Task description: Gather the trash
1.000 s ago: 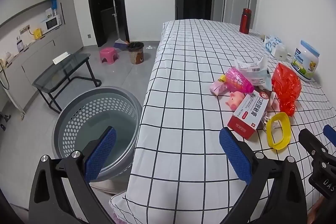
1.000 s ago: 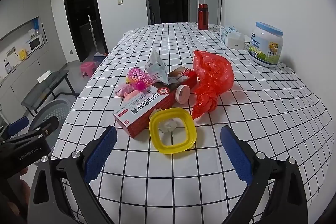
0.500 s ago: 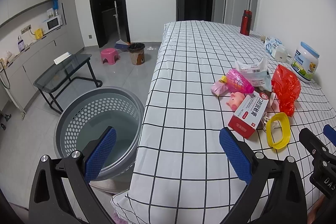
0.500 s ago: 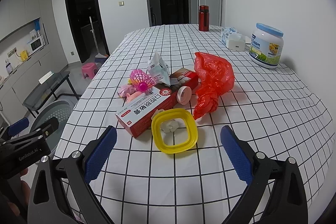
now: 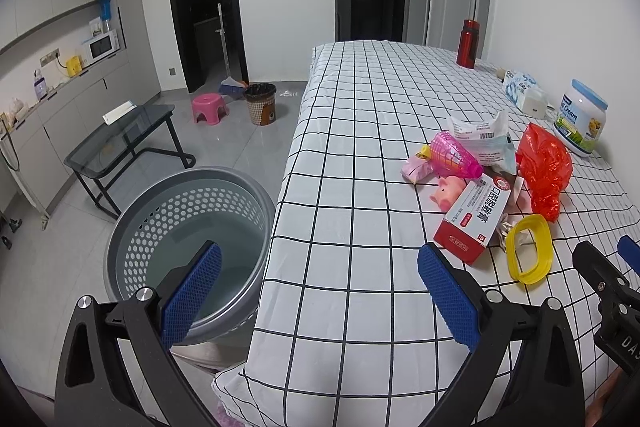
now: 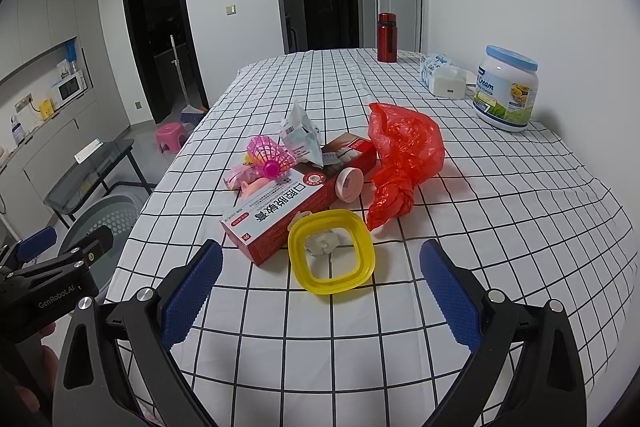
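Note:
A pile of trash lies on the checked tablecloth (image 6: pixel 500 227): a red and white box (image 6: pixel 296 203), a yellow square ring (image 6: pixel 331 258) around crumpled paper, a red plastic bag (image 6: pixel 400 155), a pink net ball (image 6: pixel 270 157), a white packet (image 6: pixel 300 133) and a pink cap (image 6: pixel 349 184). My right gripper (image 6: pixel 320 295) is open and empty, just short of the yellow ring. My left gripper (image 5: pixel 320 295) is open and empty over the table's left edge, beside the grey perforated basket (image 5: pixel 188 227). The box (image 5: pixel 474 217) and the ring (image 5: pixel 528 247) also show in the left wrist view.
A cream tub (image 6: pixel 505 87), a tissue pack (image 6: pixel 442 77) and a red flask (image 6: pixel 387 37) stand along the wall side of the table. On the floor are a glass side table (image 5: pixel 120 135), a pink stool (image 5: pixel 208 107) and a small bin (image 5: pixel 261 103).
Both grippers have drifted slightly; the views shifted a little, with the trash pile a bit nearer the right gripper. Nothing was grasped or moved.

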